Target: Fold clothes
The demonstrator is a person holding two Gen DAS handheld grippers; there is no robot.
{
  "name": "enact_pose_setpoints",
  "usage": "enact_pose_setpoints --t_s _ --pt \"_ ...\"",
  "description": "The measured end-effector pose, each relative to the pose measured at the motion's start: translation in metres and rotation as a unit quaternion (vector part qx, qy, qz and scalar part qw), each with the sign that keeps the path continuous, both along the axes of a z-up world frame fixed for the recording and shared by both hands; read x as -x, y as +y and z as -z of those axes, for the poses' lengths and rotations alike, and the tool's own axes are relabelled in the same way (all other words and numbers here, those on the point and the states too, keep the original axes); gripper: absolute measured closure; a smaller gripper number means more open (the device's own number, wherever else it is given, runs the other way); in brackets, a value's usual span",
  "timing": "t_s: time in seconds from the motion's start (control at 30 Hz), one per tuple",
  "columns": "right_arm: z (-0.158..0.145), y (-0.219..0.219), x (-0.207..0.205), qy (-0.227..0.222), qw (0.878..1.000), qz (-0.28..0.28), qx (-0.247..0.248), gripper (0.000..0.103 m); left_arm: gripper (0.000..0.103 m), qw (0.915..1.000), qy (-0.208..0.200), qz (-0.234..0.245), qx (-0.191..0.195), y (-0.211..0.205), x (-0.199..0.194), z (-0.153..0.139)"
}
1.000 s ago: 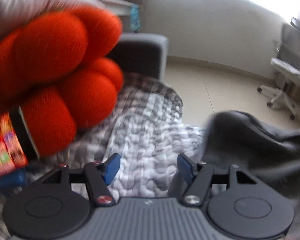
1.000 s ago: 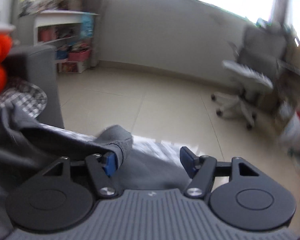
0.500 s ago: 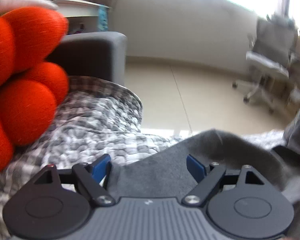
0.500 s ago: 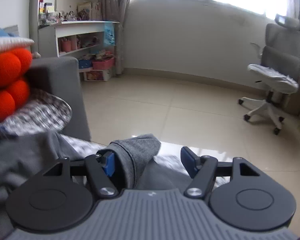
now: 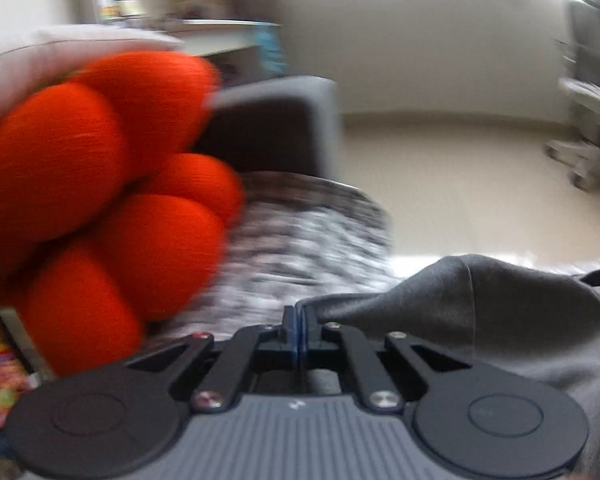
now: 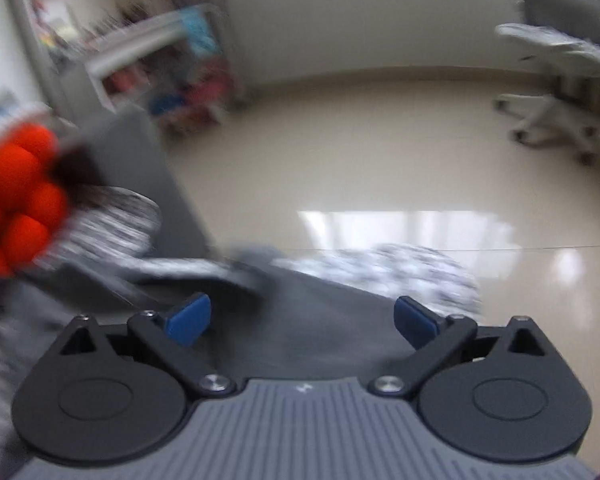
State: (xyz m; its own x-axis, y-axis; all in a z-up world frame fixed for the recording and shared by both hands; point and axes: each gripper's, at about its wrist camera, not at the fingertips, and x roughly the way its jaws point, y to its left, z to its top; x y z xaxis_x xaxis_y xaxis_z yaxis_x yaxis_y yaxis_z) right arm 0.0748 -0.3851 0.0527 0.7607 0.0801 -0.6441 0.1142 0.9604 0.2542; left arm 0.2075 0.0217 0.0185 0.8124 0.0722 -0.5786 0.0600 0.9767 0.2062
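Note:
A grey garment point(image 5: 480, 312) lies over a checked blanket point(image 5: 300, 248) on the sofa seat. My left gripper point(image 5: 298, 326) has its blue pads pressed together on an edge of the garment, and folds of cloth run off to the right from the pinch. In the right wrist view the same grey garment point(image 6: 300, 320) spreads under my right gripper point(image 6: 302, 318). Its jaws are opening wide, the blue fingertips point(image 6: 190, 318) stand far apart, and nothing is pressed between them.
An orange knotted cushion point(image 5: 92, 200) fills the left, close to the left gripper, and also shows as the orange cushion point(image 6: 16, 192). Behind it stands the grey sofa arm point(image 5: 284, 128). Beyond are a tiled floor point(image 6: 360, 168), a white shelf point(image 6: 148, 64) and an office chair point(image 6: 552, 80).
The left gripper shut on the garment's edge after standing open around it. The right gripper opened wide and let go of the grey fold at its left pad. Both views swung sideways.

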Motion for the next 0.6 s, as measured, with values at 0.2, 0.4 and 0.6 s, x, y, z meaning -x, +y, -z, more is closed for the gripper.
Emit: enact_pose_setpoints --t_s 0.2,0.4,0.6 --pt "0.022 -0.005 0.008 0.037 0.998 0.033 0.045 0.006 0.101 0.9977 -0.01 -0.066 0.016 0.041 -0.011 -0.003" --pt "0.05 0.019 -0.006 0.072 0.988 0.043 0.131 0.077 0.101 0.9984 -0.009 -0.056 -0.003 0.035 -0.009 0.008" --pt "0.001 0.019 0.021 -0.003 0.974 0.105 0.203 0.103 0.101 0.9978 -0.022 -0.055 0.031 0.047 -0.008 -0.007"
